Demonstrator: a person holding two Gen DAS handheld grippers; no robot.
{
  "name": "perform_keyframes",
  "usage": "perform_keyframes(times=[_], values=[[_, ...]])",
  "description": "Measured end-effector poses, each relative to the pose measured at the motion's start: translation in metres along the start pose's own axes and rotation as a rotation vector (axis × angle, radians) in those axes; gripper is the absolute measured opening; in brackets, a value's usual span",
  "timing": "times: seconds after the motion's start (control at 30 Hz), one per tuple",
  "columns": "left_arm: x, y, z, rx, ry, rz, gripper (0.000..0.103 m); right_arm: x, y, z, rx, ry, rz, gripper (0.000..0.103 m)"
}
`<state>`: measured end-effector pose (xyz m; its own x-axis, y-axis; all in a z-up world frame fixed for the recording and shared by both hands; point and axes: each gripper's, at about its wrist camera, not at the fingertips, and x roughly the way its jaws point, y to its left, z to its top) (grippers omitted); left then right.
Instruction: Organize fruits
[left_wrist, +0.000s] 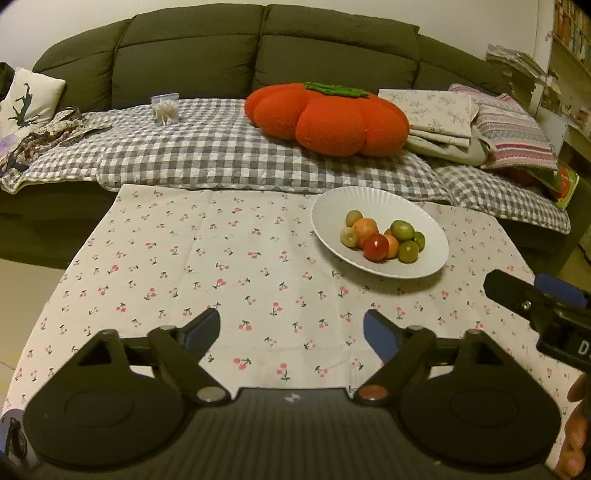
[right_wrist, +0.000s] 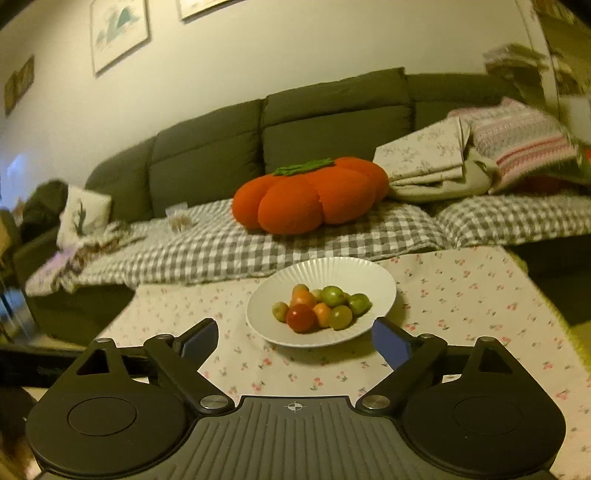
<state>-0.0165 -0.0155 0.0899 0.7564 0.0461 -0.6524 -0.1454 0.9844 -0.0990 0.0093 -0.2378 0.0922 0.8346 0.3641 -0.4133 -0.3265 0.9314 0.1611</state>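
Fruits (left_wrist: 382, 238) lie in a bowl (left_wrist: 332, 210) on the table (left_wrist: 184, 258), before the sofa (left_wrist: 192, 48).

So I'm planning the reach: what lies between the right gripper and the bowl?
Only bare cherry-print cloth, seen in the right wrist view: the open right gripper points at the bowl of fruits.

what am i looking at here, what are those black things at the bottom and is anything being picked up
No robot here: a person holds hand-held tongs in each hand, each with a camera looking out along its fingers. The black shapes at the bottom are those tongs. One picture is from the left tongs, the other from the right tongs. Both are open and hold nothing. Ahead, on a cherry-print cloth, sits a white plate with a pile of small fruits, red, orange and green. Behind is a sofa with an orange pumpkin-shaped cushion.
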Motion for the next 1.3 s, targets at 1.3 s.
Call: perform_keyframes(times=[1.3], values=[[0.022,-0.009,-0.001,0.039,-0.006,0.061,0.102,0.023,-0.005,-0.018,-0.002,0.065,-0.084,0.101]])
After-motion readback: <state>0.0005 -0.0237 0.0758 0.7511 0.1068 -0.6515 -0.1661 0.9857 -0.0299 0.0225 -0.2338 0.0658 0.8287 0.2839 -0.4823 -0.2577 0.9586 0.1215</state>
